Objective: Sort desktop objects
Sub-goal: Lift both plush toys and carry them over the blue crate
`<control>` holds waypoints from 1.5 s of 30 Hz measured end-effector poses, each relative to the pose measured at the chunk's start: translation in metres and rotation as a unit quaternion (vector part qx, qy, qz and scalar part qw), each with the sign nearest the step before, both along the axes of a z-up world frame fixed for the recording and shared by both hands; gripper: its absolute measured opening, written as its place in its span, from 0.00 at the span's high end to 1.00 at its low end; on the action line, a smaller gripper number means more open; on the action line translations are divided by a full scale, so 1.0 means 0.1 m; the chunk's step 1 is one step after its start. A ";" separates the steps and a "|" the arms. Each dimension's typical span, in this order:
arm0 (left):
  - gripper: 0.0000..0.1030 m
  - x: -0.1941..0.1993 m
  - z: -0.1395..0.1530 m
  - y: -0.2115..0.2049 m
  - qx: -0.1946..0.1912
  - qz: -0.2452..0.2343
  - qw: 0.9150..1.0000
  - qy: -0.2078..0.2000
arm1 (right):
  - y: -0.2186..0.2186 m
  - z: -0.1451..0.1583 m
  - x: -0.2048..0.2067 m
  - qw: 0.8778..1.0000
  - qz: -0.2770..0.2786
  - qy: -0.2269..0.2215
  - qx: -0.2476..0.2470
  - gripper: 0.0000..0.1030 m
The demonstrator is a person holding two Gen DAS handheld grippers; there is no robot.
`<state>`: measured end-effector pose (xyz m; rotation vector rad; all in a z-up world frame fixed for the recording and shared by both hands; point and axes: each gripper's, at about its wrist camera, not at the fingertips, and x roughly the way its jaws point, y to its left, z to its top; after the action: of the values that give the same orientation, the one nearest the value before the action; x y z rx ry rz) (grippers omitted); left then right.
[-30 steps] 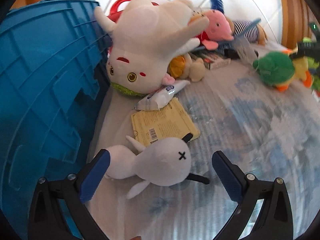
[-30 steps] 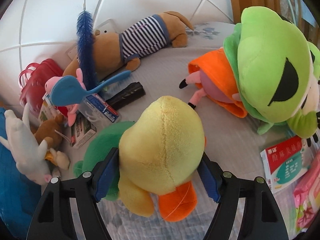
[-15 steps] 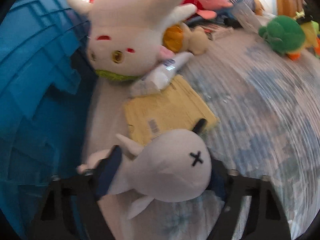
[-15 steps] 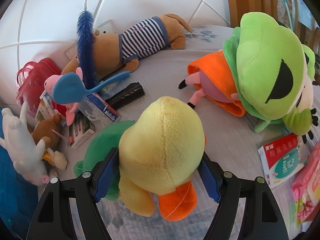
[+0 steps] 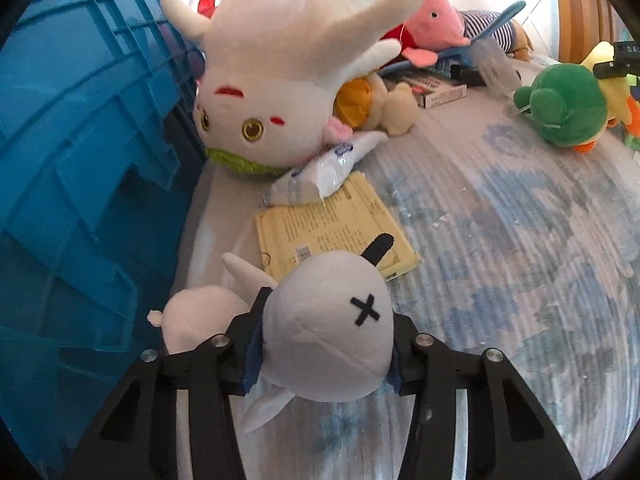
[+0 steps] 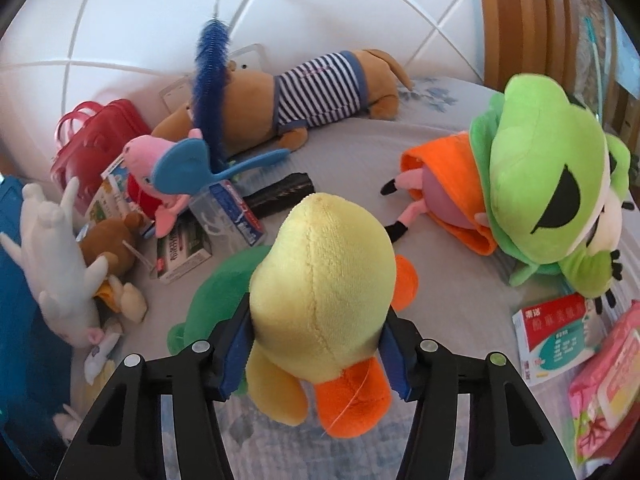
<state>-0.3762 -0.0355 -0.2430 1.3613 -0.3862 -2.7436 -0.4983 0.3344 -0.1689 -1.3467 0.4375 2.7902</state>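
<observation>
My left gripper [image 5: 324,348] is shut on a white whale plush [image 5: 320,332] with a black X eye, held just above the bedspread beside the blue crate [image 5: 80,168]. My right gripper [image 6: 316,344] is shut on a yellow duck plush [image 6: 320,292] with orange feet and a green shell; the same duck shows far right in the left wrist view [image 5: 568,104]. A big white rabbit plush [image 5: 288,80] leans against the crate.
A yellow booklet [image 5: 332,228] and a tissue pack [image 5: 324,172] lie ahead of the whale. A green frog plush [image 6: 552,196], striped dog plush [image 6: 304,100], pink pig plush [image 6: 156,168], red bag [image 6: 96,136], blue brush [image 6: 208,76] and medicine boxes [image 6: 556,336] lie around the duck.
My left gripper moved forward around the whale plush and closed on it, then lifted it slightly. My right gripper kept hold of the duck and shifted a little.
</observation>
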 end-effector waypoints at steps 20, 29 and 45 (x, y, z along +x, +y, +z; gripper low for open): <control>0.54 0.49 1.54 0.39 0.006 0.006 0.992 0.125 | -0.41 1.35 0.75 0.982 0.128 0.109 -0.087 0.46; 0.54 0.81 2.38 0.38 0.003 0.038 0.977 0.209 | -1.02 2.42 1.03 0.942 0.230 0.220 -0.106 0.46; 0.54 1.56 3.67 -0.30 0.037 0.085 0.952 0.293 | -2.06 3.36 1.25 0.886 0.327 0.289 -0.155 0.46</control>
<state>-0.2203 -0.0658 0.1243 0.4976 -0.1199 -2.8516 -0.3736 0.1282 0.1668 -0.7303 0.5295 3.8446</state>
